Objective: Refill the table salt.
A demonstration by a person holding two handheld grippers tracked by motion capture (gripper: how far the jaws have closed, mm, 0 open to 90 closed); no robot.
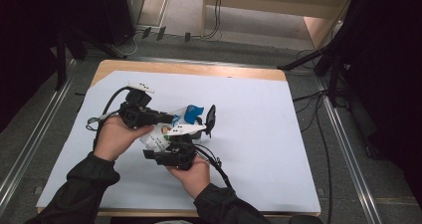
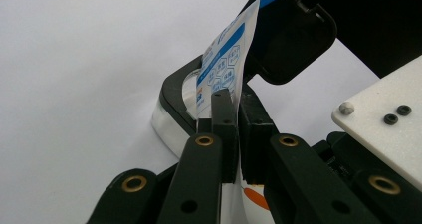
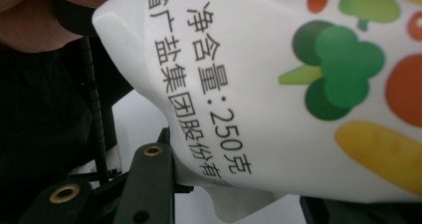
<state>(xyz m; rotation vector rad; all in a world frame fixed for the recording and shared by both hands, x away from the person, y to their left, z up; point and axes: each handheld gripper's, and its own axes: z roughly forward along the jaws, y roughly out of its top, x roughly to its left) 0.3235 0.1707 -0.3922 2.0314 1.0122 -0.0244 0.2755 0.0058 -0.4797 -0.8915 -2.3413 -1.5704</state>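
Observation:
A white salt pouch (image 1: 158, 136) printed with vegetables and "250" (image 3: 278, 84) is held up over the white sheet between both grippers. My left gripper (image 1: 171, 118) is shut on its blue-and-white top edge (image 2: 224, 59), with the jaws (image 2: 234, 102) pressed together on the film. My right gripper (image 1: 168, 143) comes from below and grips the pouch's lower body (image 3: 234, 194) between widely set jaws. Just beyond the pouch's top stands a small container with a black rim (image 2: 174, 87), its black flip lid (image 2: 293, 40) (image 1: 211, 118) raised open.
A large white sheet (image 1: 259, 134) covers the wooden table (image 1: 199, 68). Cables trail from both grippers across the sheet (image 1: 97, 122). Dark stands and floor cables surround the table; metal rails run along both sides.

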